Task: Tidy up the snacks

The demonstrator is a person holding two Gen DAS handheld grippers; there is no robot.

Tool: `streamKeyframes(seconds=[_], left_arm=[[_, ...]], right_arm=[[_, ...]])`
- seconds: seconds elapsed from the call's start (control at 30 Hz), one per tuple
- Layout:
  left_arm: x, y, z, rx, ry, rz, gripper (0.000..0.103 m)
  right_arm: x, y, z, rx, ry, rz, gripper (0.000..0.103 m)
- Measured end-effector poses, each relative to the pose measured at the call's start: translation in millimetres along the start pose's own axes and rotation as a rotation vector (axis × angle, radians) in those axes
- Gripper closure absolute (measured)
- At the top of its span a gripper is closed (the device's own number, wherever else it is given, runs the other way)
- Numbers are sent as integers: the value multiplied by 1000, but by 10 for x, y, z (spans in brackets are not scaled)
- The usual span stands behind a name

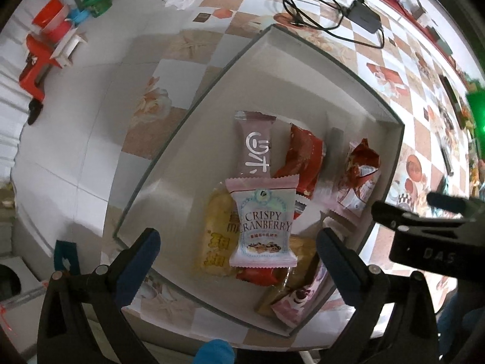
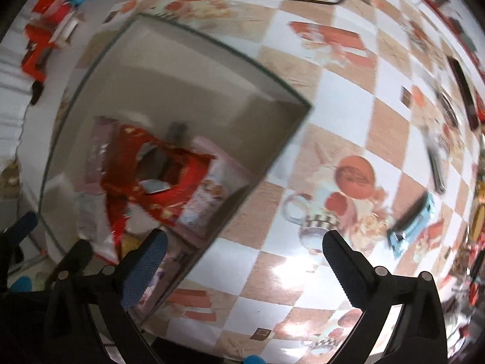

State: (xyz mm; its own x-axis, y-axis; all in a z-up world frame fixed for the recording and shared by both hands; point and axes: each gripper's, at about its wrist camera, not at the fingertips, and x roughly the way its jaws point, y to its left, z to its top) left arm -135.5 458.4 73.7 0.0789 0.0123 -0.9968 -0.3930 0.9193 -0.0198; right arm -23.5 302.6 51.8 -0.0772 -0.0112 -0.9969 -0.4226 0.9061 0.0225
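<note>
A grey box (image 1: 194, 103) sits on the checked tablecloth and holds several snack packets. A pink "Crispy Cranberry" packet (image 1: 262, 221) lies on top, over a yellow packet (image 1: 216, 242). A pale pink packet (image 1: 256, 145), a red packet (image 1: 306, 157) and a torn red-and-pink packet (image 1: 360, 173) lie behind. My left gripper (image 1: 239, 248) is open and empty, just above the cranberry packet. My right gripper (image 2: 245, 251) is open and empty over the box's (image 2: 188, 69) right edge and the tablecloth. A blue packet (image 2: 415, 224) lies on the table to its right. The right gripper also shows in the left wrist view (image 1: 424, 221).
A black cable and power adapter (image 1: 363, 15) lie at the table's far side. Red stools and buckets (image 1: 45, 45) stand on the floor to the left. More items (image 2: 466, 97) line the table's right edge. The table's near edge runs just under the box.
</note>
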Motion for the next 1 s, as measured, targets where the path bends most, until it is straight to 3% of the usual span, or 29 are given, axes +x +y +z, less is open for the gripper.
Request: streamKeyframes(seconds=[0.2,0.37,0.6,0.77,0.87,1.0], left_arm=[[-30,-6,2,-4,12,109,0],[-45,-38,3,-10,19,82,0],[-138,-124,-57,21,10,75,0],[-209,-250,-104,49,-7,73,0],[-211,-293,-129,60,-2,57,0],[-192,-368,-133,82,17,58,0]], right_arm=[[233,134,-144,-73,89,8,0],[390,241,-325,-138,145,3,0],[353,255,-519,-231,138,-22,0],[414,188,-713,-333,160,-180,0],[438,-80,-772,-278,171,-206,0],[213,-355,-724,-114,106,-54,0]])
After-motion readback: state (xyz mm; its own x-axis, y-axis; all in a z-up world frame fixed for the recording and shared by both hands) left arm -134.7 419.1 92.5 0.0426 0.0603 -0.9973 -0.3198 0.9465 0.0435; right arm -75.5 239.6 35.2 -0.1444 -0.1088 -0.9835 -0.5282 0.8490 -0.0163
